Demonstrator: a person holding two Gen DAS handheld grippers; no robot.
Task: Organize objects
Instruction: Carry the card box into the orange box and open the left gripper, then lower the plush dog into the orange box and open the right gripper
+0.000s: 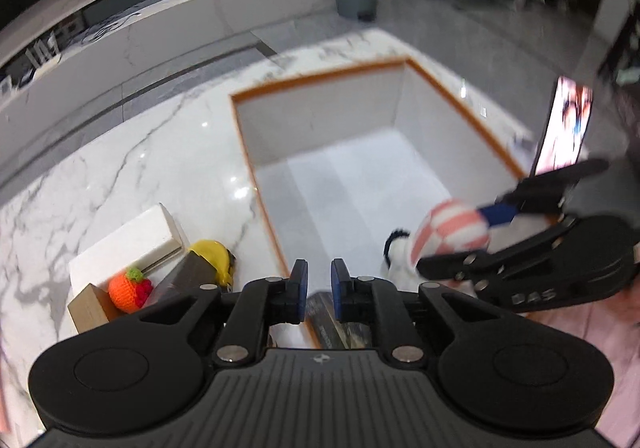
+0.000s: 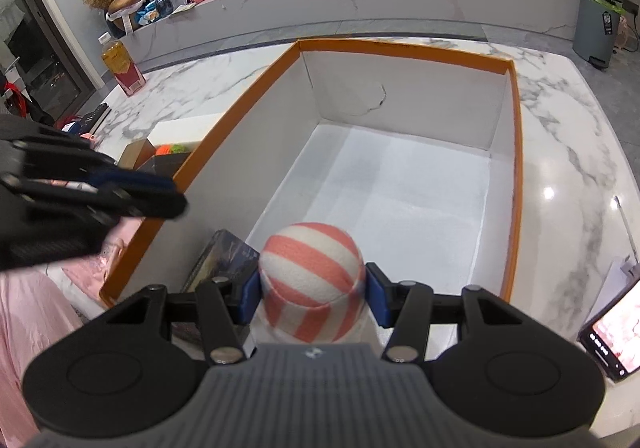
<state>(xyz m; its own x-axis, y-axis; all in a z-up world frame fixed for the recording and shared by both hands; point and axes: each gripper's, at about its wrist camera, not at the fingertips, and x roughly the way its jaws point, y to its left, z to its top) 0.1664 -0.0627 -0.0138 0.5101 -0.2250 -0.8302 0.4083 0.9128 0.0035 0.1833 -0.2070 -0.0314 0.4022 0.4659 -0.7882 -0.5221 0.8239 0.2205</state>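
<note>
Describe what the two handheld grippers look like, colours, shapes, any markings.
Both match: the left gripper and right gripper have matte black linkage arms with silver pivot pins, blue pads on the fingers, round black side housings and a ribbed grey body bearing a small logo. Raised lettering marks the right gripper's side. No cables visible.

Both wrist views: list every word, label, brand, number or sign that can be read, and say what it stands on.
"DAS", as far as it reads: raised letters on the right gripper body, left wrist view.
Yellow bottle label: too blurred.
Grey bin sticker: too small.
Dark book cover: unreadable.
Phone screen: no readable text.
</note>
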